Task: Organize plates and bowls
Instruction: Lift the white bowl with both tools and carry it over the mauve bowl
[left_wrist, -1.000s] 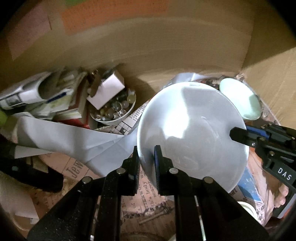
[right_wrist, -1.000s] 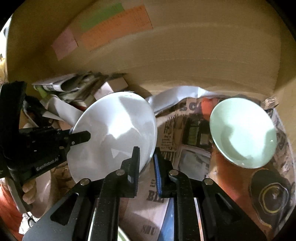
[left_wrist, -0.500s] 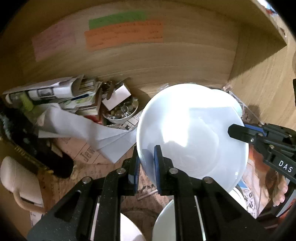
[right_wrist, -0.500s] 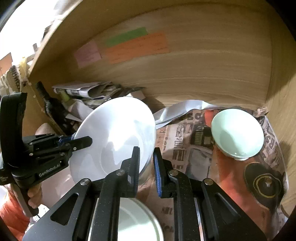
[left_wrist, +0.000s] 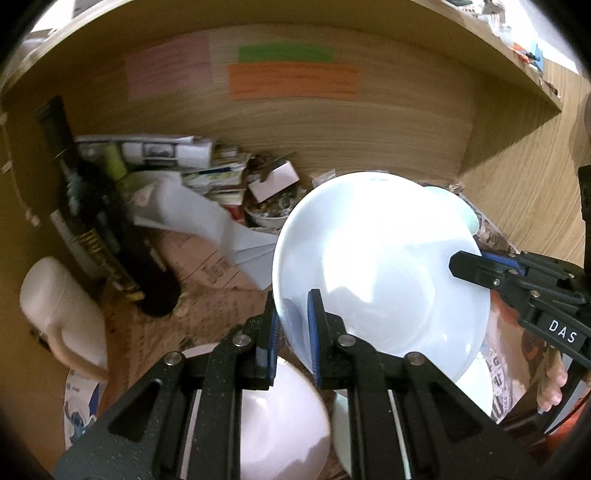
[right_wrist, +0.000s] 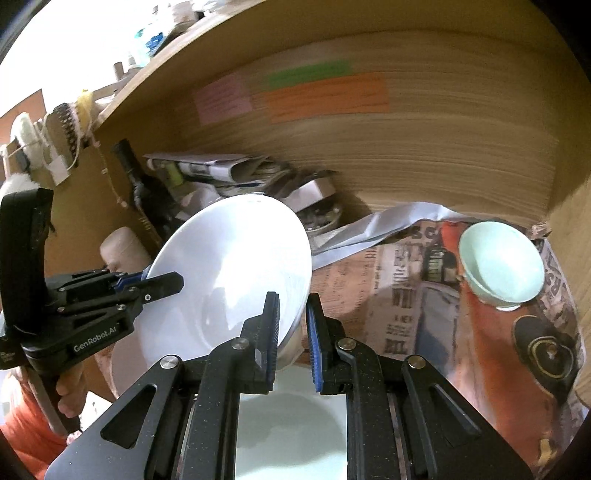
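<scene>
Together, left gripper (left_wrist: 291, 325) and right gripper (right_wrist: 291, 325) pinch opposite white plate (left_wrist: 380, 266) rims.

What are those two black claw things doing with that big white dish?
A person is tidying dishes, with a black two-finger tool in each hand. The left tool and the right tool are both clamped on opposite rims of one wide white ceramic bowl, holding it tilted in the air above other dishes. A small mint-green bowl sits alone on the newspaper-covered shelf.
</scene>
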